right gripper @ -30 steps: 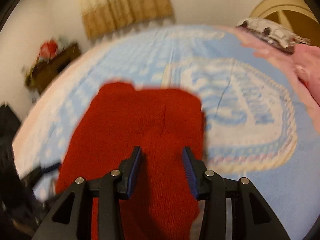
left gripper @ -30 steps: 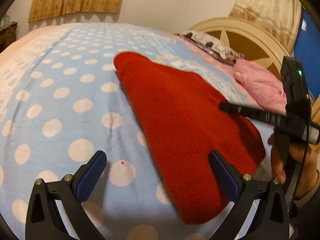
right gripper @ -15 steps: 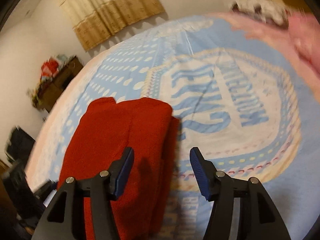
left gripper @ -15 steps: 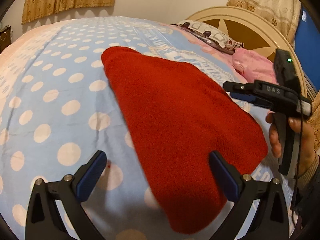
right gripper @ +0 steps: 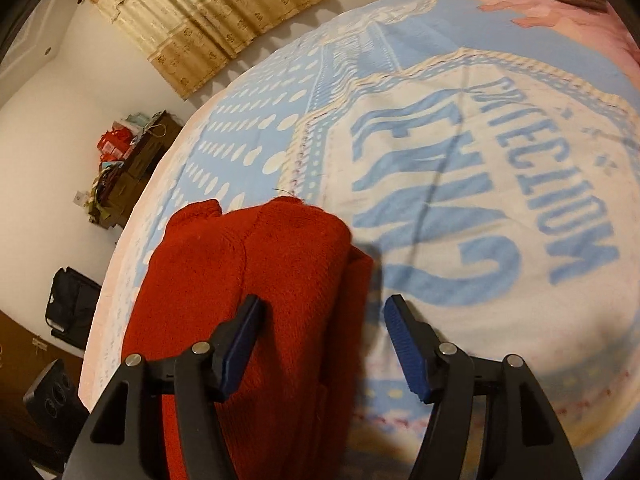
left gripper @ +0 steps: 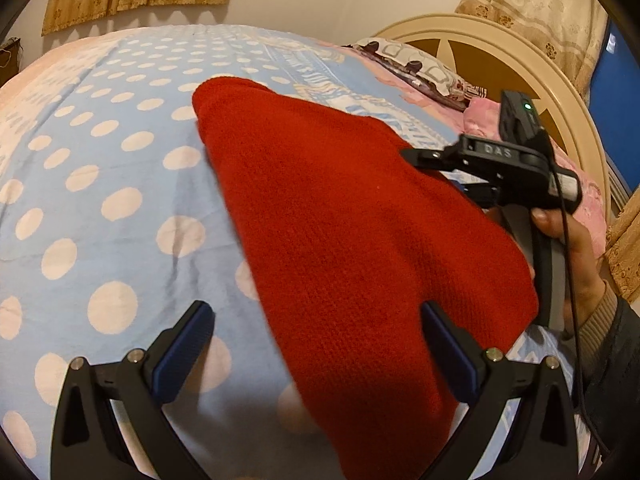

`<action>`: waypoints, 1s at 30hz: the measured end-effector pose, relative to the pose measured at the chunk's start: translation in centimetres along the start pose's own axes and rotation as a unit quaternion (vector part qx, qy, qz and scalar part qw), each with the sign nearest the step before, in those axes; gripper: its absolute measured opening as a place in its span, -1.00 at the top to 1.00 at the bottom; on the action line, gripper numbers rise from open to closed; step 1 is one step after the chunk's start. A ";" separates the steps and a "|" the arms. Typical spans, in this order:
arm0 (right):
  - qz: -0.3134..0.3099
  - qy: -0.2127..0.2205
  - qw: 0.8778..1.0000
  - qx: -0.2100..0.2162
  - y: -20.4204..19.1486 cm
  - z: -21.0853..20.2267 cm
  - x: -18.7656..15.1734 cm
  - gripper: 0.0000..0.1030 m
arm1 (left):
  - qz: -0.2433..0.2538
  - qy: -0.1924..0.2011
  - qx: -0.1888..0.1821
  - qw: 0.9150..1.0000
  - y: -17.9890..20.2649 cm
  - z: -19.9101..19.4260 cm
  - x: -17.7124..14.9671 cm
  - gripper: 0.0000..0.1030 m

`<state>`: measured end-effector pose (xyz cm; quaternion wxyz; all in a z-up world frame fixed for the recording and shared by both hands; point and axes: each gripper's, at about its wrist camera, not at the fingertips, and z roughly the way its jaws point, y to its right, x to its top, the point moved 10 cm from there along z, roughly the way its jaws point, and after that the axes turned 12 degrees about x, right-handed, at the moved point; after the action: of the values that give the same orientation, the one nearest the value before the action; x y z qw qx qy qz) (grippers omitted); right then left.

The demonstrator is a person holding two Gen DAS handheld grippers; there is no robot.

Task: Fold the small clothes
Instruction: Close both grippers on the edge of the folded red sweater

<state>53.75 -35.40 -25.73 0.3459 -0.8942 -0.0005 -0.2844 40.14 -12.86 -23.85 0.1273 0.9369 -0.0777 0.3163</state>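
Red knit garment, folded on bed: soft, light, clingy; grip its thick edge. My left claw wide, empty; right claw opening, empty

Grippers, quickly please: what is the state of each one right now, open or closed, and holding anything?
Left gripper: open, holding nothing, above the red knitted garment.
Right gripper: jaws opening, pads off the garment's edge between them.
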 end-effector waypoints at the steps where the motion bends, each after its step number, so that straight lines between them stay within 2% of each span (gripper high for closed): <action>1: -0.001 -0.008 1.000 0.006 -0.1 0.5 0.0 -0.25 | 0.000 0.000 0.000 1.000 0.0 0.0 0.0 -1.00; 9: -0.009 -0.006 0.999 0.047 -0.4 1.4 0.9 -0.25 | 0.004 0.002 -0.001 1.000 0.2 0.0 0.0 -1.00; 12: 0.002 -0.008 0.998 0.064 -0.3 0.9 0.9 -0.07 | 0.004 0.001 -0.005 1.000 0.2 0.0 0.0 -1.00; 15: 0.027 0.002 0.999 0.043 1.0 0.3 1.1 0.00 | 0.000 0.002 -0.010 1.000 0.2 0.0 0.0 -1.00; 19: 0.032 0.004 0.999 0.040 1.1 0.7 1.2 -0.03 | -0.001 0.001 -0.015 1.000 0.2 0.1 0.1 -1.00; 23: 0.020 -0.022 0.994 0.102 -1.2 1.8 0.6 -0.03 | -0.001 0.000 -0.018 1.000 0.3 0.1 0.0 -1.00; 24: 0.028 -0.021 0.993 0.116 -1.1 1.8 0.6 0.04 | -0.001 0.000 -0.019 1.000 0.3 0.1 0.1 -1.00; 25: 0.038 -0.016 0.992 0.118 -0.7 1.6 0.9 0.17 | -0.003 0.000 -0.021 1.000 0.3 0.1 0.1 -1.00; 27: 0.062 0.002 0.993 0.104 0.4 1.2 1.4 0.19 | -0.005 0.000 -0.025 1.000 0.2 0.1 0.1 -1.00; 30: 0.024 -0.017 0.995 0.098 -1.2 2.2 0.7 0.19 | -0.004 0.000 -0.026 1.000 0.2 0.1 0.1 -1.00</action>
<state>55.19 -33.29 -25.97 0.4382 -0.8605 -0.0123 -0.2596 40.26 -13.06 -23.81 0.1532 0.9335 -0.0821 0.3138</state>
